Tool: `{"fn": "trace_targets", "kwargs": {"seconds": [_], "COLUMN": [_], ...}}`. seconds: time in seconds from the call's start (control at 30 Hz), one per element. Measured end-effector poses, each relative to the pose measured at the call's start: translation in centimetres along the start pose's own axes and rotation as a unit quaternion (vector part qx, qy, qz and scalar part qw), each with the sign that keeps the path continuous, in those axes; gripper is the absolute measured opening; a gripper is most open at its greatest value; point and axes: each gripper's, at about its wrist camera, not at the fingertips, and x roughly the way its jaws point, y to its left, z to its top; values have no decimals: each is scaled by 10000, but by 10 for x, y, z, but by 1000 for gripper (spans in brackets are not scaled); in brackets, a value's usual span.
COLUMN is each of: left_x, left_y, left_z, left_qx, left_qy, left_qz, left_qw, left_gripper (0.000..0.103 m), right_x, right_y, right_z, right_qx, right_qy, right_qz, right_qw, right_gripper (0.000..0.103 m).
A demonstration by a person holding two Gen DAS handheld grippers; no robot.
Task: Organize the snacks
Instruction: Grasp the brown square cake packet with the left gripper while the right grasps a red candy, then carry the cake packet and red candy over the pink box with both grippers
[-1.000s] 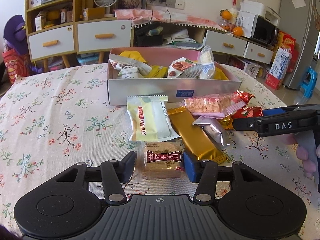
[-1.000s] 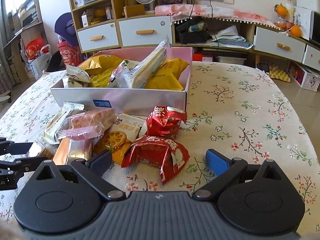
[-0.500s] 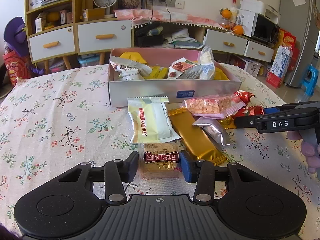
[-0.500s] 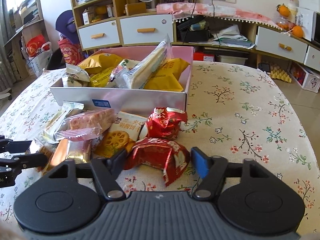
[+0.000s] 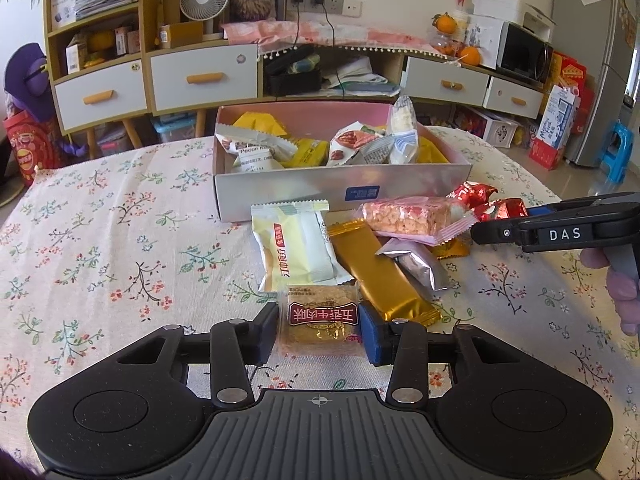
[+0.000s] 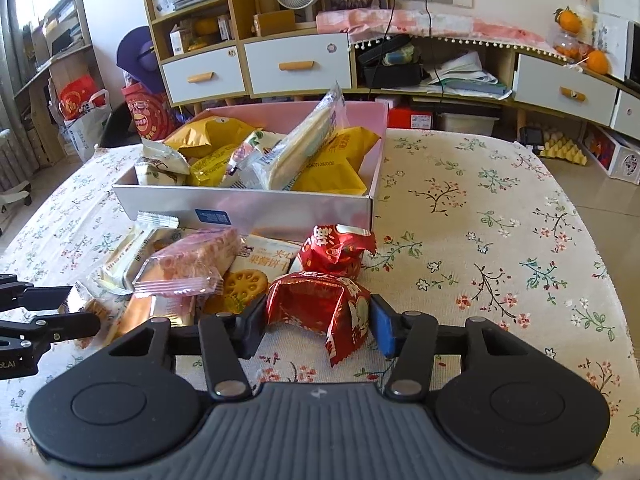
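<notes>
Biscuit packet [image 6: 256, 276] half buried under pink bar [image 6: 192, 260]; print unreadable.

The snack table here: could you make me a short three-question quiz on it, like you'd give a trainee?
1. True or false: the box already holds snacks.
2. What sits between the left gripper's fingers? A) square brown-label snack B) gold bar C) pink rice cake
3. Fill in: the right gripper is closing around a ____ foil packet.

Key: 1 true. 2 A, both pads against its sides. 3 red; the pads are at its sides, but firm pressing can't be confirmed.
</notes>
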Motion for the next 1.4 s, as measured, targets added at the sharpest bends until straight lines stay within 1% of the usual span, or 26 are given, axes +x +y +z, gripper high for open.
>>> {"fn": "trace_targets", "kwargs": {"seconds": [0.17, 0.33, 0.57, 0.7, 0.87, 0.97, 1.17, 1.4], "left_x": [-5, -10, -12, -6, 13, 26, 59, 101], "left_y": [0, 0, -1, -4, -1, -2, -1, 3], "left_z": [4, 14, 33, 49, 73, 89, 119, 145], "left_qx": [-67, -220, -448, -435, -545, -502, -477, -540], "left_qy": [-57, -195, -373, -478, -492, -546, -584, -484], "left_qz": [27, 33, 0, 40, 31, 58, 94, 96], "left_qw": [10000, 9996, 9983, 9979, 9973, 9972, 9971, 9973], "left_gripper": [40, 40, 40, 40, 40, 40, 40, 40], "right_x": [-7, -13, -16, -14, -7, 1, 27, 51], "right_y": [3, 4, 3, 4, 1, -1, -6, -14], "right_z": [1, 5, 16, 25, 46, 61, 89, 110], "right_qx": [-25, -37, 97, 69, 270, 369, 392, 458], "right_qy": [-67, -176, -328, -409, -533, -588, -597, -630], "right_qz": [83, 153, 182, 164, 232, 263, 197, 83], "right_qw": [9999, 9997, 9992, 9990, 9979, 9972, 9973, 9969], "right_gripper": [49, 50, 50, 50, 50, 50, 50, 50]}}
